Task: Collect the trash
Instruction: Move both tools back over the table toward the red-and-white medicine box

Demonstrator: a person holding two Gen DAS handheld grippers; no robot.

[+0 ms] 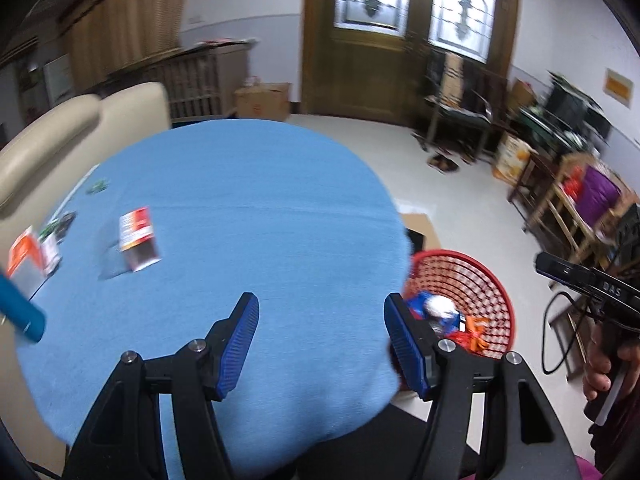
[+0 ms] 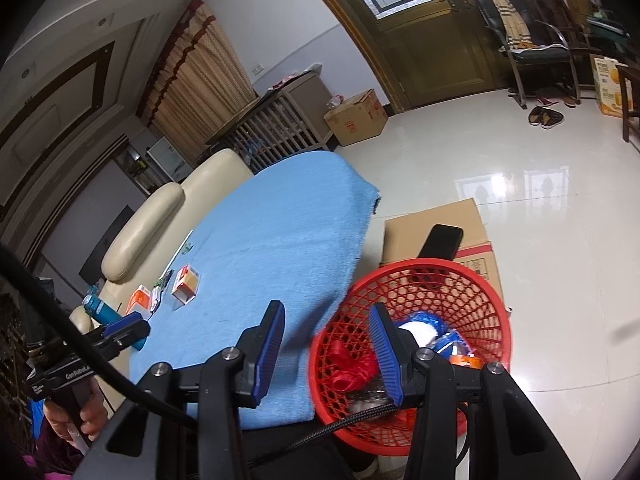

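**A:** Left wrist cam first, quick pls. What am I getting?

**B:** I'm looking down the left gripper point(image 1: 320, 304): its tongs are standing apart, nothing btwn them. It's hanging over the near edge of the blue cloth point(image 1: 260, 200). The frame is smearing, so small stuff is hard to read. The red basket point(image 1: 496, 280) is sitting on the floor just beside the cloth's right edge, and it's holding a white wad point(image 1: 438, 306) plus blue and orange wrappers.

**A:** And what's waiting on the cloth?

**B:** I'm counting a small carton point(image 1: 138, 238), an orange pack point(image 1: 24, 256), a teal tube point(image 1: 20, 312) at the left edge, and green scraps point(image 1: 98, 186) further back. All are well apart from the basket.

**A:** Right wrist cam?

**B:** I'm seeing the right gripper point(image 2: 326, 308) poised over the gap btwn cloth and basket. Its tongs are apart too (narrower than the left's), and they're carrying nothing. The basket is showing the same pile from here. A cardboard box point(image 2: 440, 220) is lying flat behind it.

**A:** So, progress?

**B:** I'm judging it roughly halfway: several bits are binned, approx four or more items are left on the cloth's far-left side, and neither hand is holding anything.
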